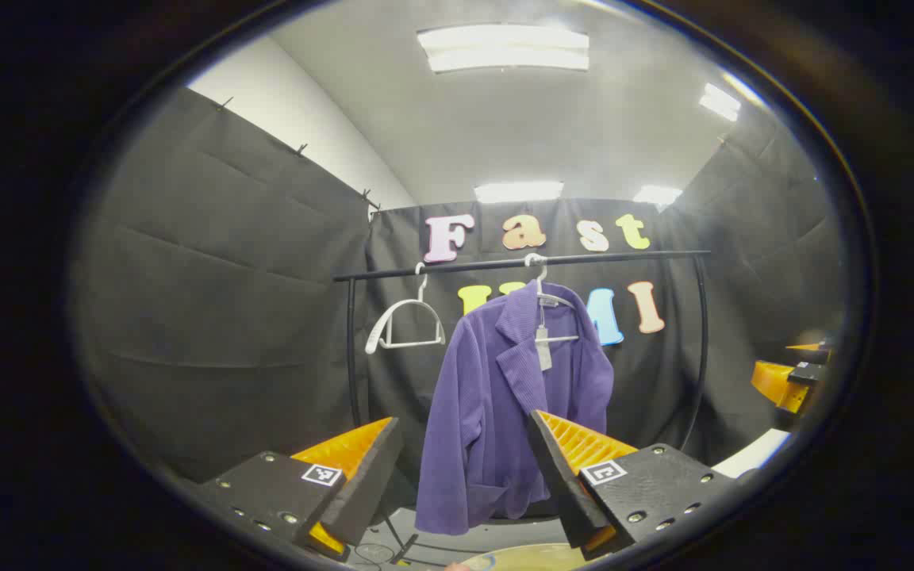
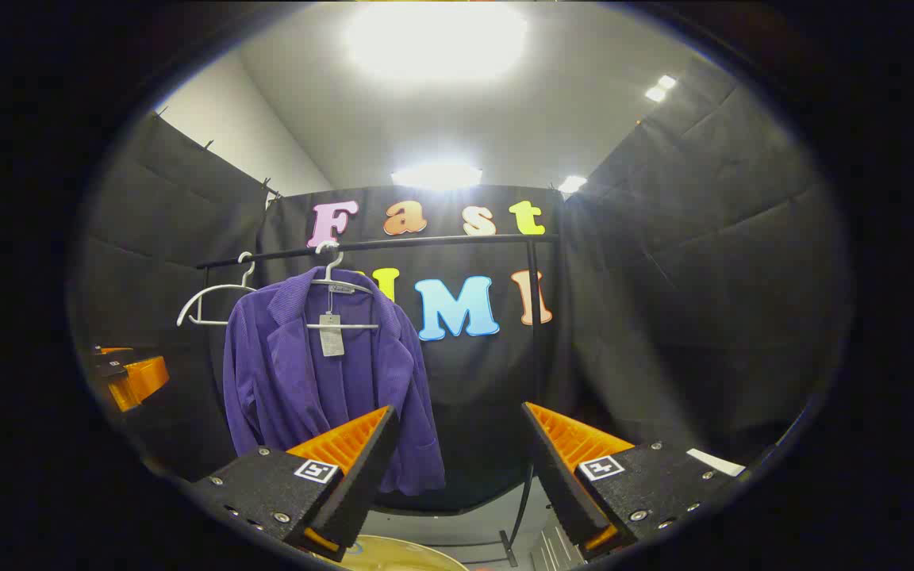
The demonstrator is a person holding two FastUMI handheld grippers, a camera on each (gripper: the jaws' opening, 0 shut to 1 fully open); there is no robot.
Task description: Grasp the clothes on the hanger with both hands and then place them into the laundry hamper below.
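A purple jacket hangs on a white hanger from a black clothes rail, with a grey tag at its collar. In the right gripper view the same jacket hangs left of centre on its hanger. My left gripper is open, short of the jacket's lower half. My right gripper is open, aimed at the gap right of the jacket. A pale round rim, the laundry hamper, peeks at the bottom; the hamper shows in the right gripper view too.
An empty white hanger hangs left of the jacket, and appears as the empty hanger in the right gripper view. The rack's upright posts stand at either end. The other gripper shows at the far right edge.
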